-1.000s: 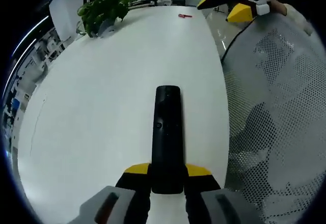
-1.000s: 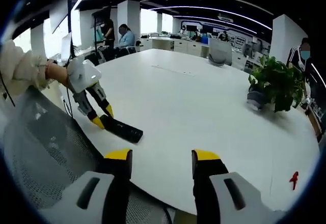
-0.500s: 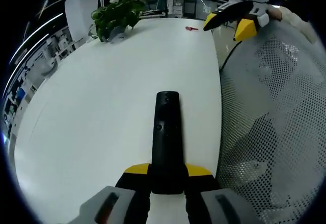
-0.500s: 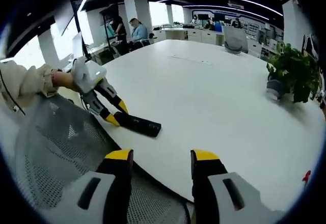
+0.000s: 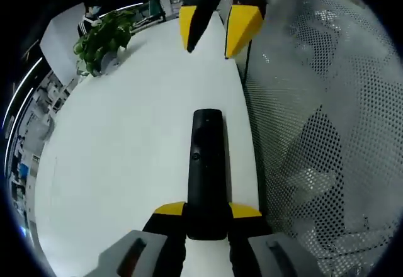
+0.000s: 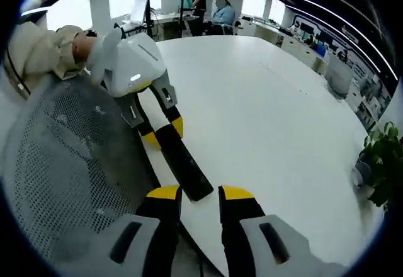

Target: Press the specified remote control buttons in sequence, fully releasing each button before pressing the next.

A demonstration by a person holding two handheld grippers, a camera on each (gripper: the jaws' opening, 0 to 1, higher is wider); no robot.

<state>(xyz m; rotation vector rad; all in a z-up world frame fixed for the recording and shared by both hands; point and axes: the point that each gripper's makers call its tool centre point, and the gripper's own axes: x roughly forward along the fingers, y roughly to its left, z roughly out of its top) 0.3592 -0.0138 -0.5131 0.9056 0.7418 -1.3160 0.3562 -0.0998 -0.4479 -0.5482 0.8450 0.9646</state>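
An open-plan office: beyond the fingertips in the right gripper view a long white meeting table (image 6: 264, 119) runs toward rows of desks with monitors (image 6: 140, 3), where a seated person (image 6: 221, 12) works under curving ceiling light strips (image 6: 327, 19). A potted plant (image 5: 104, 38) stands on the table far ahead of the left fingers, and a grey mesh chair back (image 5: 321, 132) sits right of them

Remote control at the table edge, held between two grippers

The remote control (image 5: 206, 170) is laid on the table (image 5: 126, 138) along its edge, beside a mesh chair back (image 5: 321, 132); its near end is clamped by the left gripper (image 5: 206, 213), the right gripper (image 5: 214, 22) is poised beyond its far end, and a potted plant (image 5: 104, 34) is set toward the far edge.
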